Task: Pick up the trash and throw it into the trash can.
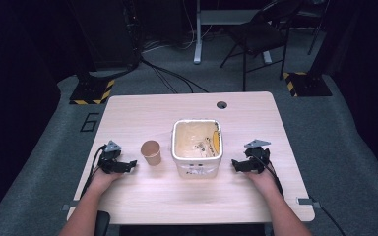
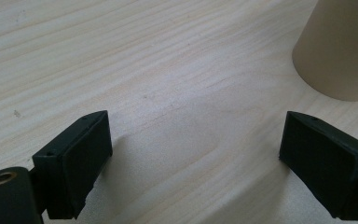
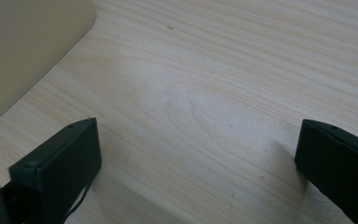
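A small brown paper cup (image 1: pixel 151 152) stands upright on the light wooden table (image 1: pixel 142 113), left of a white square tub (image 1: pixel 197 149) holding yellowish contents and scraps. My left gripper (image 1: pixel 128 166) rests on the table just left of the cup, open and empty; in the left gripper view its jaws stand wide apart over bare wood (image 2: pixel 191 154) with the cup (image 2: pixel 340 51) at the upper right. My right gripper (image 1: pixel 236 165) lies right of the tub, open and empty; in the right gripper view the tub's wall (image 3: pixel 23 51) fills the upper left.
A round cable hole (image 1: pixel 221 104) sits near the table's far edge. Beyond the table are a folding chair (image 1: pixel 261 34), a desk leg (image 1: pixel 197 34), floor cables and yellow-black striped bases (image 1: pixel 92 92).
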A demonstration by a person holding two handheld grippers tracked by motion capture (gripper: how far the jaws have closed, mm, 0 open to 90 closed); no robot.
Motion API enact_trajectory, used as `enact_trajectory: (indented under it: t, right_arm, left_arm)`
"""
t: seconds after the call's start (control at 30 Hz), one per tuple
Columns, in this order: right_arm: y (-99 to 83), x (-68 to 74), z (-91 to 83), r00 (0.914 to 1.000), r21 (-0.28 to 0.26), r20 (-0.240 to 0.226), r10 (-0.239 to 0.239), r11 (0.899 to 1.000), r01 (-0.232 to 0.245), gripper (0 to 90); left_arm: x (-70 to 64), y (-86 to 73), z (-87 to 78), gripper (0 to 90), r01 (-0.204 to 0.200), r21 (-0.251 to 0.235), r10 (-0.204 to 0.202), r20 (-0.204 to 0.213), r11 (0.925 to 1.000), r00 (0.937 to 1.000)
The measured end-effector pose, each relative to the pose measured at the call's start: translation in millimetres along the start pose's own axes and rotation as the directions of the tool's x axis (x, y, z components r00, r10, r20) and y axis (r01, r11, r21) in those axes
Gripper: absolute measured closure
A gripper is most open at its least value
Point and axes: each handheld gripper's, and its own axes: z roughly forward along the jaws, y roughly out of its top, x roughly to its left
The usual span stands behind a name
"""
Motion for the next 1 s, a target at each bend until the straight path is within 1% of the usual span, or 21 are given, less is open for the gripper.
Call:
enact_trajectory:
  t: [0.07,0.33,0.37,0.47,0.57,0.63,0.73,0.87,0.9,1.0]
  right_arm:
    - [0.0,0.0,0.0,1.0000,0.000,0.000,0.000,1.000,0.000,0.0]
    - [-0.6,-0.1,-0.4,1.0000,0.000,-0.004,0.001,1.000,-0.001,0.0]
    - [-0.8,-0.7,-0.6,1.0000,0.002,-0.005,-0.008,1.000,0.008,0.0]
    - [-1.1,-0.7,-0.8,1.0000,0.001,-0.005,-0.008,1.000,0.008,0.0]
    - [-1.0,-0.6,-0.7,1.0000,0.001,-0.003,-0.007,1.000,0.007,0.0]
    - [-0.5,-0.1,-0.2,1.0000,-0.002,0.003,0.002,1.000,-0.002,0.0]
    - [-0.5,-0.1,-0.1,1.0000,-0.002,0.003,0.003,1.000,-0.003,0.0]
    - [-0.7,-0.2,-0.3,1.0000,-0.003,0.002,0.002,1.000,-0.002,0.0]
    - [-1.0,-0.9,-0.5,1.0000,-0.002,0.000,-0.009,1.000,0.009,0.0]
    - [-1.3,-0.4,-1.0,1.0000,0.001,-0.003,-0.003,1.000,0.003,0.0]
  left_arm:
    - [-0.3,-0.2,0.3,9.1,0.005,-0.006,-0.005,0.000,1.0000,1.0000]
    - [0.0,-0.2,-0.2,9.9,0.005,-0.002,-0.006,-0.002,1.0000,1.0000]
    - [0.0,-0.2,-0.2,10.0,0.005,-0.002,-0.006,-0.002,1.0000,1.0000]
    - [-0.4,0.4,-0.9,11.3,0.015,0.000,-0.015,-0.009,0.9999,0.9998]
    - [0.2,1.2,-2.3,13.5,0.017,0.009,-0.017,-0.009,0.9998,0.9998]
    - [0.9,2.2,-3.4,15.7,0.014,0.022,-0.014,-0.011,0.9996,0.9998]
    - [0.1,4.1,-4.6,16.4,0.021,0.044,-0.021,-0.013,0.9988,0.9997]
    - [-0.8,5.6,-8.9,22.3,0.053,0.059,-0.053,0.007,0.9968,0.9986]
    - [-0.9,5.9,-9.7,23.2,0.061,0.063,-0.062,0.013,0.9962,0.9980]
    - [-0.2,7.7,-12.2,23.6,0.068,0.073,-0.070,0.027,0.9950,0.9972]
